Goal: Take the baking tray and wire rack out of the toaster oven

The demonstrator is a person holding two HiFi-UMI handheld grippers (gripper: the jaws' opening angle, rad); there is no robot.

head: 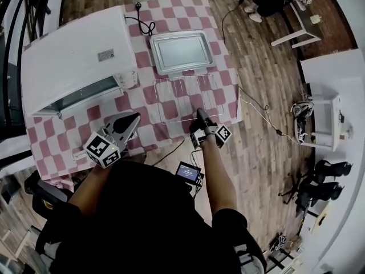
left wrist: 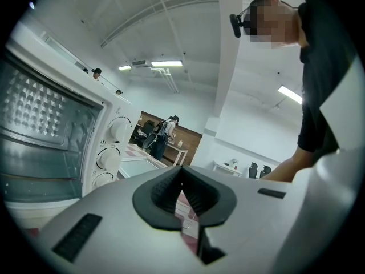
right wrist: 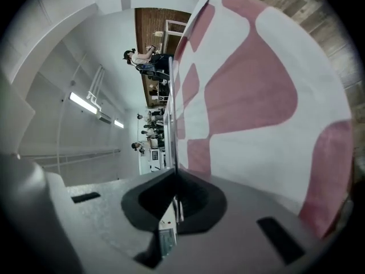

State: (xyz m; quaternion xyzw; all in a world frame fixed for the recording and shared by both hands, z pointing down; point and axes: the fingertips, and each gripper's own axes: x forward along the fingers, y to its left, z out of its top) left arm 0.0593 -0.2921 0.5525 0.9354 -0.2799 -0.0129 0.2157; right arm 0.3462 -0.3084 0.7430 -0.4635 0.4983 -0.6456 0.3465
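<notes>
Silver rectangular baking tray (head: pixel 181 51) sits flat on the red-and-white checked tablecloth (head: pixel 227 80), outside and just right of the white toaster oven (head: pixel 80 56); it has a shallow raised rim and a dull grey bottom. Thin silver wire rack (head: pixel 185 100) lies flat on the cloth just near of the tray, also out of the oven: a rectangular frame with fine cross wires, checks showing through. Right gripper (head: pixel 201 114) is at the rack's near edge, jaws clamped on the rim wire. In the right gripper view the gripper (right wrist: pixel 174 176) is rolled on its side and the rack (right wrist: pixel 174 124) runs edge-on as a thin line away from the closed pads, with the cloth (right wrist: pixel 251 96) filling the right side. Left gripper (head: pixel 132 119) hovers over the near left part of the cloth, near of the oven front, well apart from rack and tray. In its own view the gripper (left wrist: pixel 182 173) has its jaws together with nothing between them, and the oven (left wrist: pixel 51 124) with its white round knobs (left wrist: pixel 117 131) is at left. A black cable (head: pixel 140 21) lies at the far side of the table.
</notes>
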